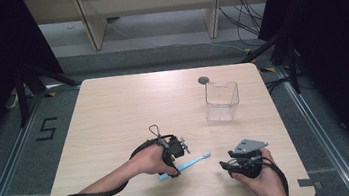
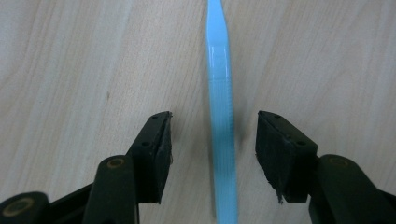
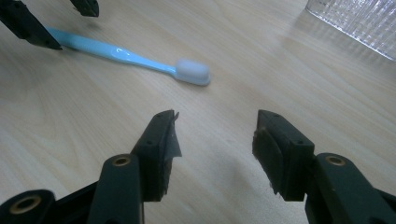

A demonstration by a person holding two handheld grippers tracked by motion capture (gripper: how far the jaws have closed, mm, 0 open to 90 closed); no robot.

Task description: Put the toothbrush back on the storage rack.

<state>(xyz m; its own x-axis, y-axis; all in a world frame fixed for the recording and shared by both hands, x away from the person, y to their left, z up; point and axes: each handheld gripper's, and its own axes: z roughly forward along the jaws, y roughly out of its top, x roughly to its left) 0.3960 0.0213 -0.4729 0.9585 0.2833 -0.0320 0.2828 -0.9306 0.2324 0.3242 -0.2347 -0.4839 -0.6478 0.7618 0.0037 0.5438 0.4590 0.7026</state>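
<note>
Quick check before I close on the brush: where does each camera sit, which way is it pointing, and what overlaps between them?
High view: above the person's side, looking forward and down on the table; both forearms, left gripper, right gripper, clear container.
Left gripper view: on the left gripper, looking down along its open jaws, which straddle the blue toothbrush handle.
Right gripper view: on the right gripper, low over the table, facing the toothbrush head; jaws open.
Shared: the toothbrush appears in all three.

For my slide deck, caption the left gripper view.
Open left gripper straddles the blue toothbrush handle lying flat on the wooden table.
</note>
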